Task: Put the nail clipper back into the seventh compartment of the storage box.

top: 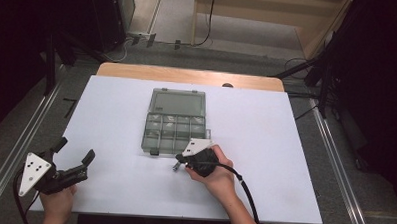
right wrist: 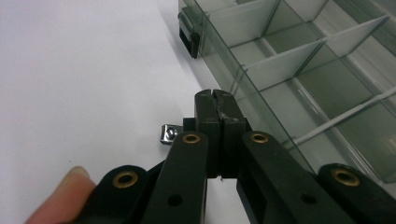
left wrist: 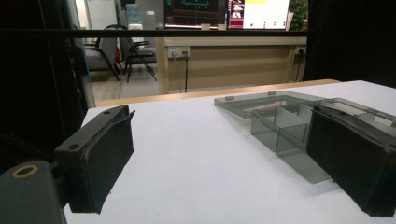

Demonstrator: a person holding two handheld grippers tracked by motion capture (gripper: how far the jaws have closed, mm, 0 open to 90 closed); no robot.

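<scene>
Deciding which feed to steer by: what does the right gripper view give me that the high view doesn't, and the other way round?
Right gripper view alone: the compartment dividers close up, the box latch, and the right gripper with its jaws pressed together.
High view alone: the left gripper spread open over the table, and the box's flat-open lid.
Both: the organizer box and a small metal part beside the right gripper.

Light: even, from overhead; white table (top: 266, 124) bright, surroundings dark.
Shadows: soft, short under the box (top: 175, 122).
Focus: right gripper view blurred near its jaws.
Resolution: high view coarse, slightly soft.
</scene>
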